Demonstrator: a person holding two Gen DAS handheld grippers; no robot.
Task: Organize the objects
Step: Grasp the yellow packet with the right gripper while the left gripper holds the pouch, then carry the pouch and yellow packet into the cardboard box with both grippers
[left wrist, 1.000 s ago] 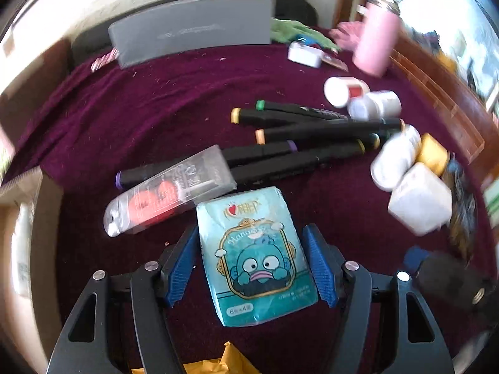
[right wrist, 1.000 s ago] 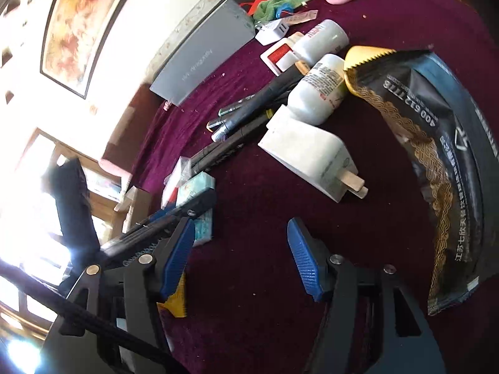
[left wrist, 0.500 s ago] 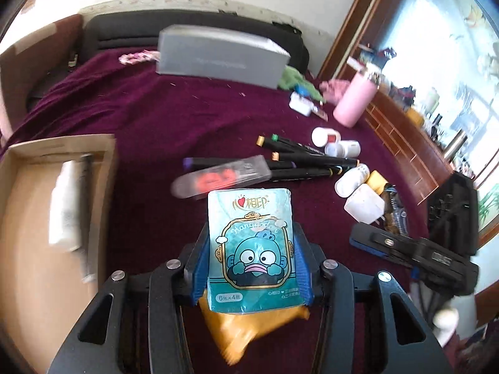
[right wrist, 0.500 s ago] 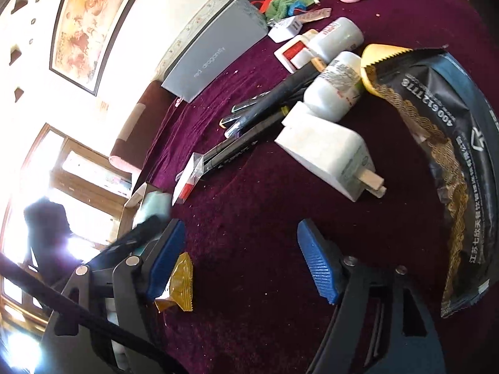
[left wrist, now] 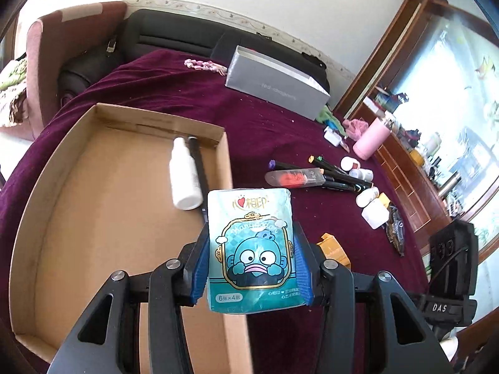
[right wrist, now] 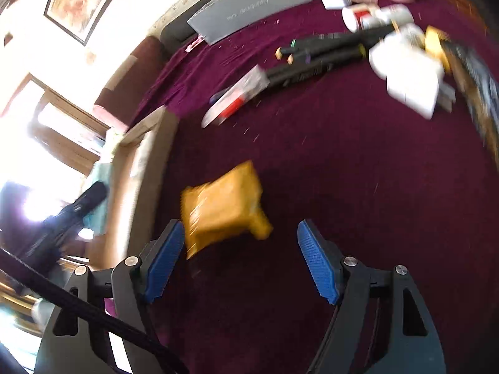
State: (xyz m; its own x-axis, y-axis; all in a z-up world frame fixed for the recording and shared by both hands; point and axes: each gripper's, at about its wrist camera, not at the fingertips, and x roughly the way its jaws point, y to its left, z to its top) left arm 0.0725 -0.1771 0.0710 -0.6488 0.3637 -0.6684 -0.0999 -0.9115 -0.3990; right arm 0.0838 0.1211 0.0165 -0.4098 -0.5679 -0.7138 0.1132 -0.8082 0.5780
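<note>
Two grippers: one loaded, one bare.
Left gripper (left wrist: 252, 268): clamped on a teal tissue pack (left wrist: 252, 249), blue pads pressed to both its long sides, the pack raised off the cloth.
Tissue pack: upright between the fingers, cartoon face toward the camera, hanging over the near right wall of the cardboard box (left wrist: 93, 205).
Cardboard box: below and to the left of the left gripper, open-topped, on the maroon cloth of the desk (left wrist: 174, 90).
Inside the box: a white bottle (left wrist: 184, 178) and a black marker (left wrist: 197, 162) lying side by side, ahead of the left gripper near the far right corner.
Right gripper (right wrist: 241, 261): spread wide, nothing between the pads.
Yellow packet (right wrist: 223, 207): on the cloth just ahead of the right gripper, closer to its left finger; blurred.
Loose markers (left wrist: 336, 176): ahead and to the right of the left gripper, beside a clear case (left wrist: 294, 178) with red inside.
Grey box (left wrist: 276, 85): far ahead, at the back of the desk.
</note>
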